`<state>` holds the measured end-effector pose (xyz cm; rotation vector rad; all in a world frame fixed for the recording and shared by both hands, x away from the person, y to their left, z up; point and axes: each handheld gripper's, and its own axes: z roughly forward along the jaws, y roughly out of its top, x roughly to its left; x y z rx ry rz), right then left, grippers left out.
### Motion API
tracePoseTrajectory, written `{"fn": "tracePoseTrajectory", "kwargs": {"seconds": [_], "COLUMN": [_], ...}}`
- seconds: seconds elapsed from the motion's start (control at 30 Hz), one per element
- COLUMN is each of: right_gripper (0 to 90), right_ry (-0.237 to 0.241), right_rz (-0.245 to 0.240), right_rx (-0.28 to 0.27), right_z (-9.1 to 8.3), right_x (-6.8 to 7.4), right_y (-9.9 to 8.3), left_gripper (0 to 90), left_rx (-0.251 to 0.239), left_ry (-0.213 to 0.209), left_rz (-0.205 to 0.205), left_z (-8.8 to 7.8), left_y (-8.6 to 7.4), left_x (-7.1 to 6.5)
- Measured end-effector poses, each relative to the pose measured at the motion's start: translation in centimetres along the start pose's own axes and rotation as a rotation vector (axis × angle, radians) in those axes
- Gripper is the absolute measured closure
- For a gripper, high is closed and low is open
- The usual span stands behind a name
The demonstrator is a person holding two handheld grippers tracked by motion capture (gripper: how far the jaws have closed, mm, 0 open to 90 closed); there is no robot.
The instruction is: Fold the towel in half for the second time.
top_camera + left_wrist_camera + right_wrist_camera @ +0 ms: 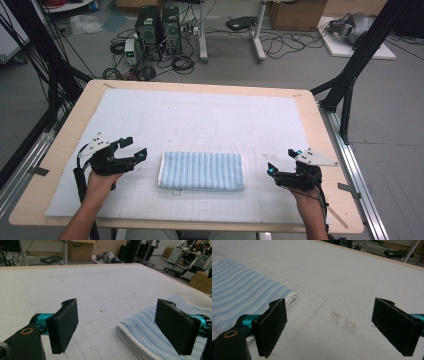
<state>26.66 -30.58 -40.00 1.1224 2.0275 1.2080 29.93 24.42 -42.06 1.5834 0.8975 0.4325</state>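
We see a folded blue striped towel (201, 171) lying flat on the white mat (200, 120). It sits near the front middle of the mat, close to the person. It is a neat long shape, and its white edge shows along the front and the left side. Nothing is touching it.

The left gripper (133, 148) is just to the left of the towel, with a small gap between them. Its two black jaws stand wide apart, and nothing is between them. In the left gripper view (123, 328) we look between the jaws and see the towel's folded corner (155, 327) low on the right, partly behind the right jaw.

The right gripper (281, 161) is on the other side of the towel, a little farther off from it. Its jaws are wide apart too, and they hold nothing. In the right gripper view (337, 328) the towel (244, 295) lies off to the left, and only bare mat (342, 277) with a small dark smudge (343, 321) shows between the jaws.

A hand (100, 182) holds the left gripper and another hand (306, 192) holds the right one. Both arms come in from the bottom of the high view.

The mat has thin square lines drawn on it. It covers most of a light wooden table (65, 145). Behind the table, on the grey floor, stand two black computer boxes (157, 27) with lots of cables.
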Motion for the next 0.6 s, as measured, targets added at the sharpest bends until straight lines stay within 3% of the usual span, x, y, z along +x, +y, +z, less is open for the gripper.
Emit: {"fn": "tracePoseTrajectory", "kwargs": {"seconds": [0.6], "right_gripper": [11.7], "right_ry": [0.001], "right_rz": [0.018], "right_rx": [0.001], "right_z": [0.3], "right_x": [-0.33], "right_y": [0.04], "left_gripper": [20.4], "left_rx": [-0.003], "left_ry": [0.023], "left_rz": [-0.003], "left_z": [-0.19], "left_y": [-0.06], "left_x": [0.16]}}
